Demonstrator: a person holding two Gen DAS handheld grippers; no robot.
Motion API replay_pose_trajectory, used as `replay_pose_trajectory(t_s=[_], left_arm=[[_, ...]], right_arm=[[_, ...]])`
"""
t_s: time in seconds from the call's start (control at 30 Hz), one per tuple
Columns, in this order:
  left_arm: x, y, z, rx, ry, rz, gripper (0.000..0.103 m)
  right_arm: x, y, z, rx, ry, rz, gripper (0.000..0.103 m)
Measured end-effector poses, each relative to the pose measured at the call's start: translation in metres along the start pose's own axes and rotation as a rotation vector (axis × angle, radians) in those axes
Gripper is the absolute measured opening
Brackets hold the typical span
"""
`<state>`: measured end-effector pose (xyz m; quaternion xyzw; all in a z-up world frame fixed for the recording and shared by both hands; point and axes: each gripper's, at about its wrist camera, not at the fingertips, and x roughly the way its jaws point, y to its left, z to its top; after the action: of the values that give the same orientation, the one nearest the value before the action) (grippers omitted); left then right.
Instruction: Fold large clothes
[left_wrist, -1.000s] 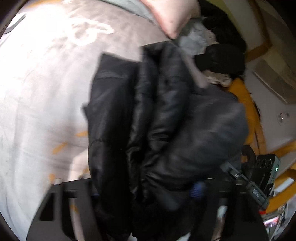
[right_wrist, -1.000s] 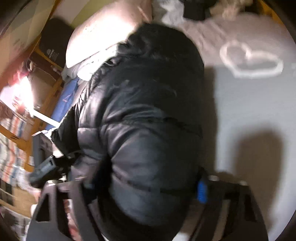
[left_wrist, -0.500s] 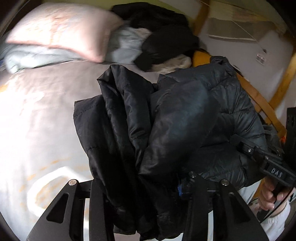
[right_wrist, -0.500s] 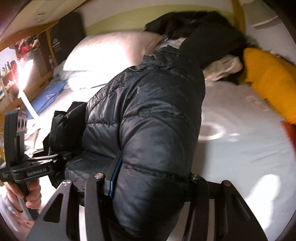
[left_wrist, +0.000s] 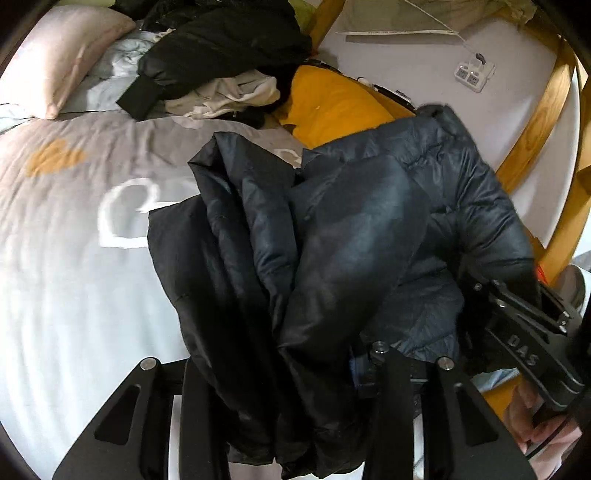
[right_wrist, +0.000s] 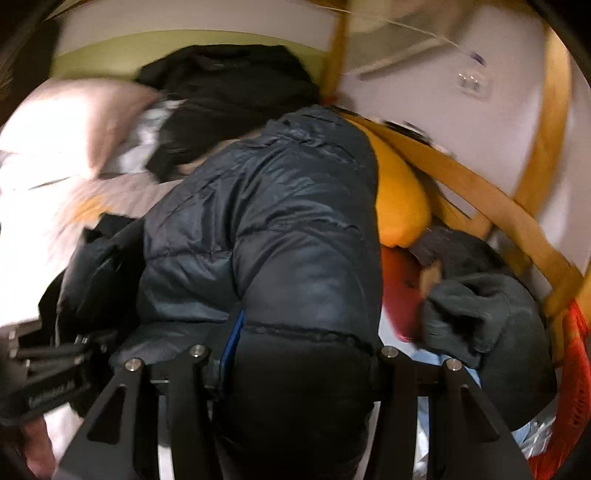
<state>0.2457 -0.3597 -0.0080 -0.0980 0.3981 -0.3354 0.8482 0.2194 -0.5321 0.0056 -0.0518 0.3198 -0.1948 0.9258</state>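
Observation:
A bunched black puffer jacket (left_wrist: 325, 258) hangs between both grippers above the grey bed cover (left_wrist: 55, 258). My left gripper (left_wrist: 291, 417) is shut on the jacket's lower folds. My right gripper (right_wrist: 295, 398) is shut on another thick part of the same jacket (right_wrist: 280, 229). The right gripper also shows at the right edge of the left wrist view (left_wrist: 517, 332), and the left gripper at the left edge of the right wrist view (right_wrist: 44, 373). The fingertips of both are buried in the fabric.
A pink pillow (left_wrist: 55, 55), a heap of black and white clothes (left_wrist: 221, 55) and an orange cushion (left_wrist: 332, 103) lie at the bed's head. A wooden bed frame (left_wrist: 543, 129) runs along the white wall. Dark grey clothes (right_wrist: 487, 317) and a red item (right_wrist: 402, 295) lie at the right.
Both grippers have swung with the jacket toward the right side of the bed. The wall, orange cushion and wooden frame have come into view.

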Motion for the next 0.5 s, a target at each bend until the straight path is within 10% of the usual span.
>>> replay_pose_trajectory(t_s=[0.13, 0.3, 0.37, 0.5], left_arm=[[0.018, -0.022, 0.000, 0.052, -0.047, 0.071, 0.038], [0.013, -0.039, -0.014, 0.117, -0.098, 0.137, 0.071], [0.002, -0.047, -0.016, 0.186, -0.177, 0.224, 0.090], [-0.042, -0.046, -0.021, 0.228, -0.324, 0.266, 0.102]], right_arm=[[0.028, -0.017, -0.001, 0.043, 0.017, -0.031, 0.053], [0.028, -0.023, -0.015, -0.093, -0.037, -0.301, 0.079], [0.008, -0.026, -0.015, -0.065, -0.117, -0.278, 0.099], [-0.017, -0.035, -0.014, 0.032, -0.154, -0.114, 0.101]])
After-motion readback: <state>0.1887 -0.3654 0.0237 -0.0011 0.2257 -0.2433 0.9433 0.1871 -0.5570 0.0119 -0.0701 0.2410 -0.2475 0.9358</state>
